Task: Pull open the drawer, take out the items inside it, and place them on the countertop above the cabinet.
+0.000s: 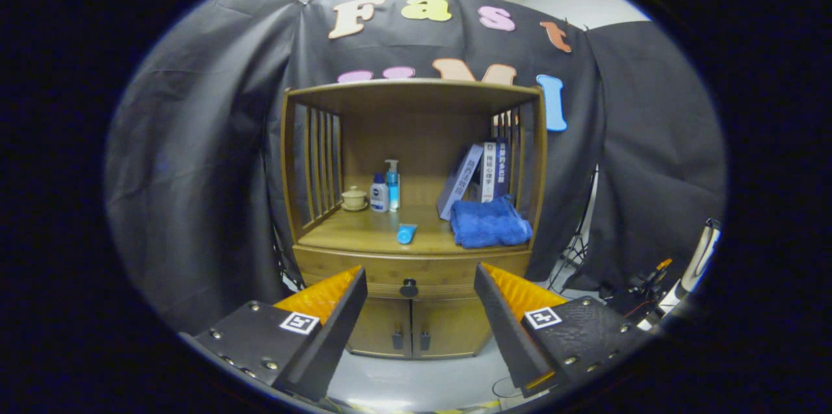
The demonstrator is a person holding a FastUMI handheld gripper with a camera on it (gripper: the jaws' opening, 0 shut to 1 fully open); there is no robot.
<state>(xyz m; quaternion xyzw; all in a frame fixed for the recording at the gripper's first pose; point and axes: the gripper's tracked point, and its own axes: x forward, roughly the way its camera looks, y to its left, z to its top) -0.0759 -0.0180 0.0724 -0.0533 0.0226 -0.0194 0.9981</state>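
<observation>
A wooden cabinet (416, 141) stands ahead of me against the booth's cloth wall. Its drawer (364, 269) is closed, with a dark round knob (409, 287) at the middle of its front. My gripper (419, 281) is open, and the knob sits between the two fingertips but farther back, not touched. Nothing is held. On the countertop (357, 232) above the drawer lie a small blue tube (406, 233) and a folded blue towel (489, 223). The drawer's inside is hidden.
At the back of the countertop stand a small lidded cup (354, 198), two bottles (385, 190) and leaning books (478, 175). Two cupboard doors (411, 326) sit below the drawer. Cables and stands (650, 284) clutter the floor to the right of the cabinet.
</observation>
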